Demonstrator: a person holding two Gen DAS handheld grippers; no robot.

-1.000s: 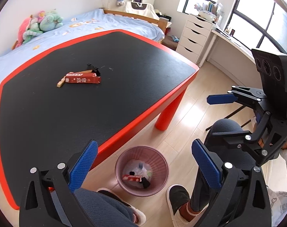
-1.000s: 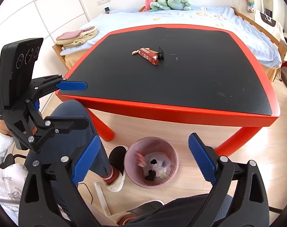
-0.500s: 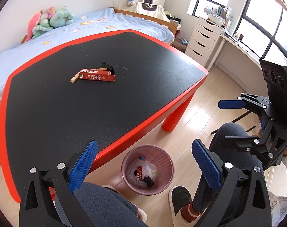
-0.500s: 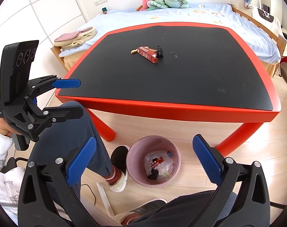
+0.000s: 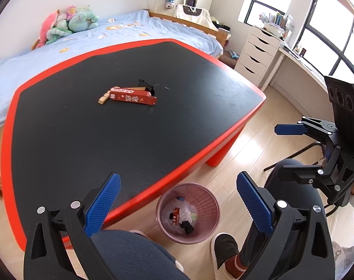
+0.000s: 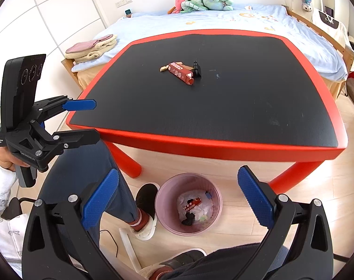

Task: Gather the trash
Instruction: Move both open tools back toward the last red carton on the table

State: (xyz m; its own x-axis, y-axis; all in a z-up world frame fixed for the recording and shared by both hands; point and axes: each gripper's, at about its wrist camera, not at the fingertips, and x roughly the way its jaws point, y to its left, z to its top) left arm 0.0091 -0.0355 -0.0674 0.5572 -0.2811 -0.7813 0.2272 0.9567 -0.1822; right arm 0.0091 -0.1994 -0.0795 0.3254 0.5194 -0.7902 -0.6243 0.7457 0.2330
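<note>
- Because nothing sits between its blue-padded fingers, I read my left gripper [image 5: 178, 206] as spread wide and empty, held low over the floor by my knee so it looks down on the bin.
- Left of centre on the black table top with the red rim [image 5: 60, 154], the remaining trash waits in one cluster: a small tan wooden block [image 5: 103, 99], a long red printed carton [image 5: 132, 98] lying flat against it, and a small black plastic piece [image 5: 147, 86] at its far end. I judge they lie well out of reach from here.
- Below the table's near edge stands the round pink plastic waste bin [image 5: 208, 200], placed on the floor between my feet so drops fall straight in; a red wrapper [image 5: 175, 215] and crumpled scraps already lie inside.
- At right, my right gripper [image 6: 178, 200] also hangs parted and empty above that bin.
</note>
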